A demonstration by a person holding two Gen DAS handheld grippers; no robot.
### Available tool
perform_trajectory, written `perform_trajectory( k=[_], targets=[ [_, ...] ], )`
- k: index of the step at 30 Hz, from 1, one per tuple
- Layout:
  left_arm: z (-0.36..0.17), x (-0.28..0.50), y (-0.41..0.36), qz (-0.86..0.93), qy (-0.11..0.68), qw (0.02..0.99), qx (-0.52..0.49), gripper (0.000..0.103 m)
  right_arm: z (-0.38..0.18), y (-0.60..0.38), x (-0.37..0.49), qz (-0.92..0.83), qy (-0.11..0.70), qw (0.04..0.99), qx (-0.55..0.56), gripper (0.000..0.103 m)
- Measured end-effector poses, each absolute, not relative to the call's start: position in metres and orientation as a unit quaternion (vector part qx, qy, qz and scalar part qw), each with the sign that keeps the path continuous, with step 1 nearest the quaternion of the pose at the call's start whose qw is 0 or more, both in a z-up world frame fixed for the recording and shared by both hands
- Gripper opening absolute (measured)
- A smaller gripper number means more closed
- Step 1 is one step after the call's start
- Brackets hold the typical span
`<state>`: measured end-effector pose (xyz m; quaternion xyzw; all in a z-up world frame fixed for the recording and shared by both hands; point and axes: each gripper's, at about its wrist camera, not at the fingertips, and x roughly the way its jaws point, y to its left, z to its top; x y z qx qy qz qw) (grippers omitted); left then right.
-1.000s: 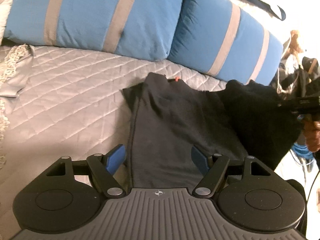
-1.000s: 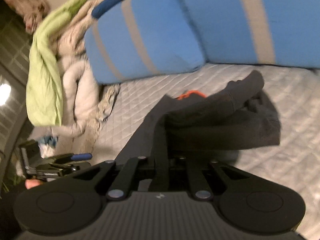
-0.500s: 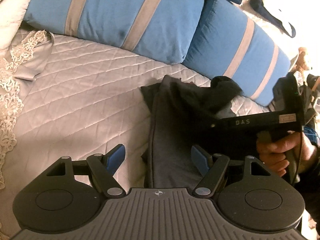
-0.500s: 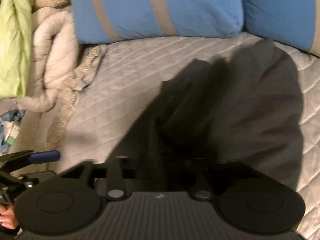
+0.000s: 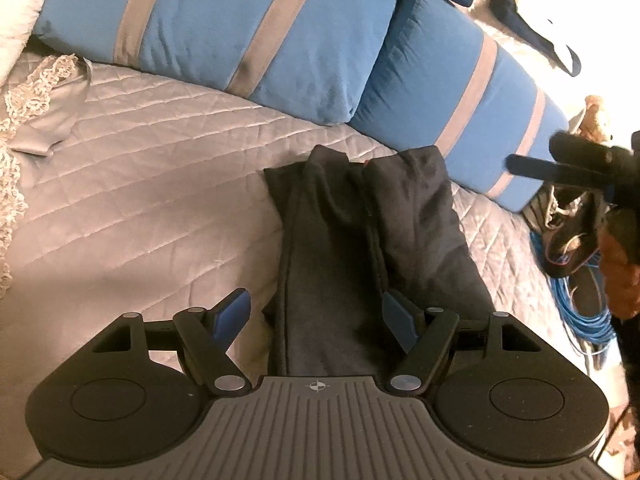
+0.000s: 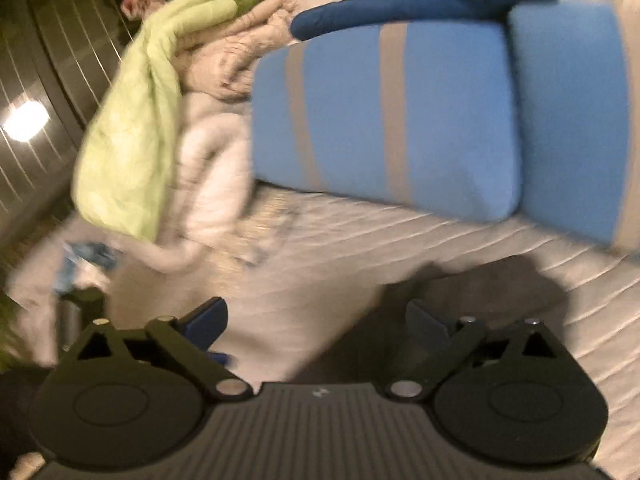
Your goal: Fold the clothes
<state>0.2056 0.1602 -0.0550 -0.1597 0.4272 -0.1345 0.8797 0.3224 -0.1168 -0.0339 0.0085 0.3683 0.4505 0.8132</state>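
- Since half a second ago, the right hand-held gripper (image 6: pixel 316 322) has let go of the dark garment (image 5: pixel 372 240) and pulled back, fingers spread.
- One garment, folded lengthwise, lies on the bed (image 5: pixel 140 200) between the left hand-held gripper (image 5: pixel 316 316)'s spread fingers.
- Two blue pillows (image 5: pixel 248 28) behind.

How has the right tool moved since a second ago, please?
Yes. The right tool has let go of the dark garment, opened, and pulled away to the right, past the blue pillows.
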Motion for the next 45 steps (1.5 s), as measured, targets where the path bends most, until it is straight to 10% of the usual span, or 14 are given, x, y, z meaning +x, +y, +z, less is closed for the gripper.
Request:
perform_trajectory(
  k=[29,34,45],
  targets=[
    [-0.129,0.319,0.105,-0.202,0.466,0.803,-0.311,0.069,-0.107,-0.184,0.269,0.425,0.338,0.83,-0.129,0.1],
    [-0.131,0.32,0.097,-0.211,0.477,0.792,-0.316,0.017,-0.109,-0.182,0.263,0.429,0.32,0.831,-0.149,0.1],
    [-0.064,0.312,0.08,-0.229,0.414,0.854,-0.216,0.008,-0.119,-0.158,0.231,0.469,0.272,0.809,-0.225,0.1]
  ],
)
